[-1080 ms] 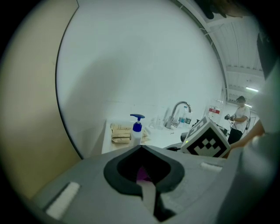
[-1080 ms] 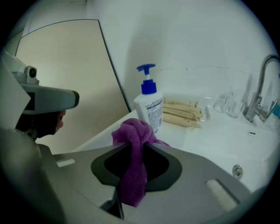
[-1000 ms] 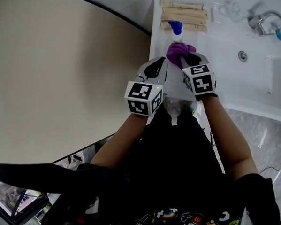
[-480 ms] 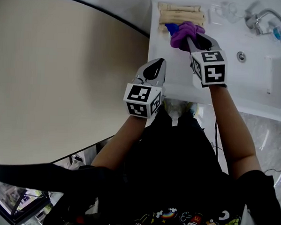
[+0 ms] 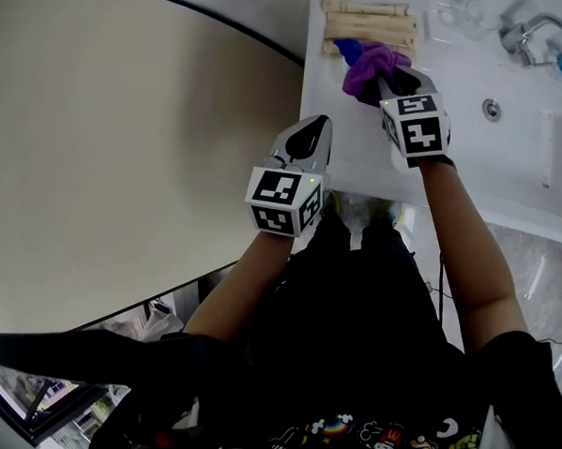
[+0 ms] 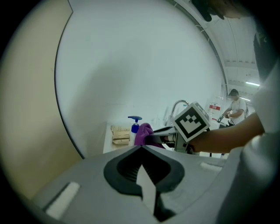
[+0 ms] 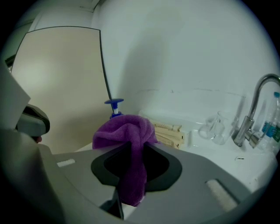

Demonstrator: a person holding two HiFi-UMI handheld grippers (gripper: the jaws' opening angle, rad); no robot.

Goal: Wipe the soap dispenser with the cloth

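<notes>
The soap dispenser stands at the back left of the white counter; only its blue pump head shows past the cloth. My right gripper is shut on a bunched purple cloth, which rests against the pump's right side. In the right gripper view the cloth fills the jaws and hides the bottle's body. My left gripper hovers at the counter's front left edge, jaws together and empty, apart from the dispenser.
A stack of beige packets lies behind the dispenser. A clear glass and a chrome faucet stand to the right above the sink basin. A curved beige wall panel runs along the counter's left.
My right gripper has carried the cloth away from me, from the bottle's body up to the pump head. The left gripper has stayed put.
</notes>
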